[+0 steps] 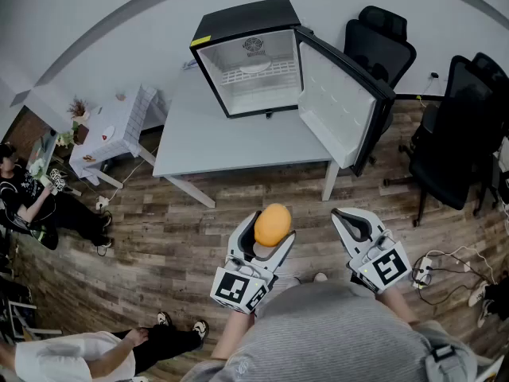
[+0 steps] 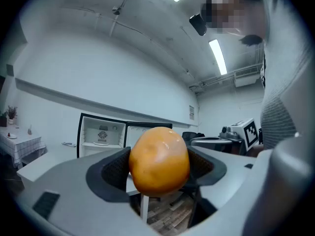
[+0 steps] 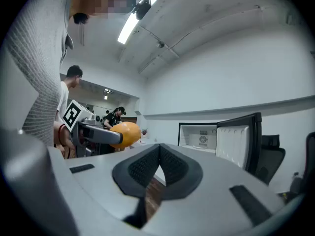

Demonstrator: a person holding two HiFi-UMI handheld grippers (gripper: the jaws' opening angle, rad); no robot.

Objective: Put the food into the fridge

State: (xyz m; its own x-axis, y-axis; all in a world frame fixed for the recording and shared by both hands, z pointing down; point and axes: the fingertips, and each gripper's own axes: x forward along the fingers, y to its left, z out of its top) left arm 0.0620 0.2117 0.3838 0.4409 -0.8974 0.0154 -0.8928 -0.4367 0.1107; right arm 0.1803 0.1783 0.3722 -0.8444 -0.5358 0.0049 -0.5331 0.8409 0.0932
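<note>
The left gripper [image 1: 269, 241] clasped an orange [image 2: 159, 161] well short of the open fridge [image 1: 238, 22] and facing it, likely to carry it inside, while the right gripper [image 1: 342, 217], also short of the fridge, was clenched on nothing.

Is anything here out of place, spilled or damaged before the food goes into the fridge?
Nothing stands out. The fridge stands upright on the table, its door open wide. The left gripper holds the round orange food between its jaws; the right gripper is shut and empty. No spill shows.
</note>
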